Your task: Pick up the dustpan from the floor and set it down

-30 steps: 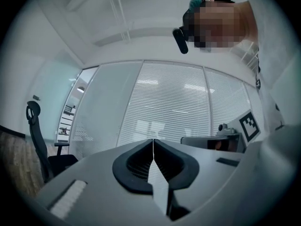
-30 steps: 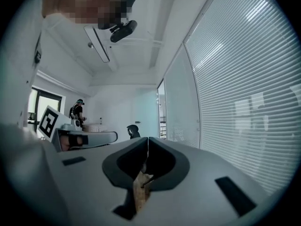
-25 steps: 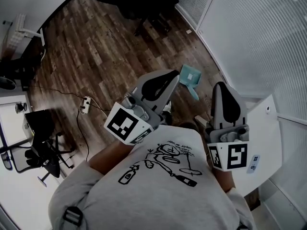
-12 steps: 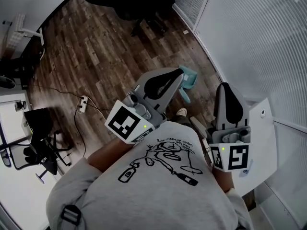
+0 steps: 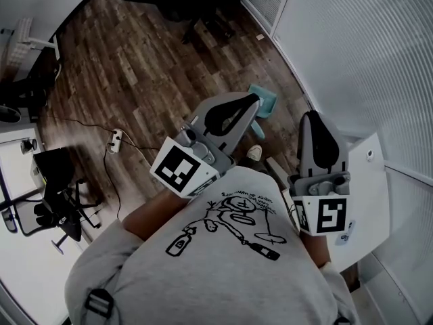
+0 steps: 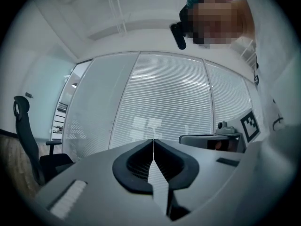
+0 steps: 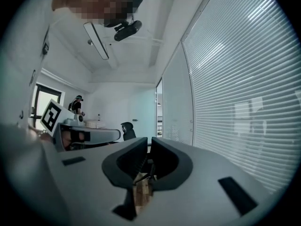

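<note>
Head view: L gripper (image 5: 256, 100) overlaps dustpan (image 5: 267, 101) on floor (image 5: 135, 73); R gripper (image 5: 312, 117) beside; both fingers together, empty.

the floor (image 5: 135, 66) is brown wood plank, grainy and matt, and the dustpan (image 5: 268, 100) looks like smooth teal plastic. the left tongs (image 6: 153, 142) and right tongs (image 7: 149, 145) are matt grey plastic with dull black linings round the jaws. the shirt (image 5: 223, 276) is soft grey cloth with black print, and the desk (image 5: 369, 181) is smooth white.
</note>
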`<action>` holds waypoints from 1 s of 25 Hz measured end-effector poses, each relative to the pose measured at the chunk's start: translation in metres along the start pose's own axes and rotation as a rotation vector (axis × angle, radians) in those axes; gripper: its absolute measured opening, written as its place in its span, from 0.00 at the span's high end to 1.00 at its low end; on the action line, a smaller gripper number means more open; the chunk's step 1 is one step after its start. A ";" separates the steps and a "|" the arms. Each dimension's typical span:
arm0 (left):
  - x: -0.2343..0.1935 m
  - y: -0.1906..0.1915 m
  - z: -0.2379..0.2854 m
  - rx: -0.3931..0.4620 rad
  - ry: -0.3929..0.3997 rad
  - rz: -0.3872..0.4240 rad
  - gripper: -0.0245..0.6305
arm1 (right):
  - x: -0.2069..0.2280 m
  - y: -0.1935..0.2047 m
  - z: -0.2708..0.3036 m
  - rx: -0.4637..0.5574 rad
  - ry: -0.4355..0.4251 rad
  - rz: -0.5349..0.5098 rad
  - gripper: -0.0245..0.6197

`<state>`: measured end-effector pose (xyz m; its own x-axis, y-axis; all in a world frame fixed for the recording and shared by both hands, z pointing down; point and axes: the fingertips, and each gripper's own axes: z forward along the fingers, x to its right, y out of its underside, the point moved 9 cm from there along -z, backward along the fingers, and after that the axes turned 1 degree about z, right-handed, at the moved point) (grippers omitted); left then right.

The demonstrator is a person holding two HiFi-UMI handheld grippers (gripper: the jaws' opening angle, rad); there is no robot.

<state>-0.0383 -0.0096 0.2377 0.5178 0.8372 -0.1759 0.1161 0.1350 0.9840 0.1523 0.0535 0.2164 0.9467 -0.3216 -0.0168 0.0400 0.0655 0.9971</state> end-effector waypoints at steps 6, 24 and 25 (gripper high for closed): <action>-0.001 0.014 -0.007 -0.032 -0.014 -0.007 0.95 | -0.009 0.027 0.002 -0.074 -0.042 -0.002 0.95; -0.015 0.058 -0.027 -0.107 -0.065 -0.079 0.96 | -0.031 0.186 0.020 -0.431 -0.137 0.010 0.78; -0.014 0.060 -0.029 -0.107 -0.067 -0.080 0.95 | -0.032 0.196 0.019 -0.451 -0.140 0.019 0.78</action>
<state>-0.0631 0.0018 0.3000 0.5664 0.7846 -0.2522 0.0701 0.2590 0.9633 0.1240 0.0582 0.4141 0.8978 -0.4384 0.0417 0.1876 0.4663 0.8645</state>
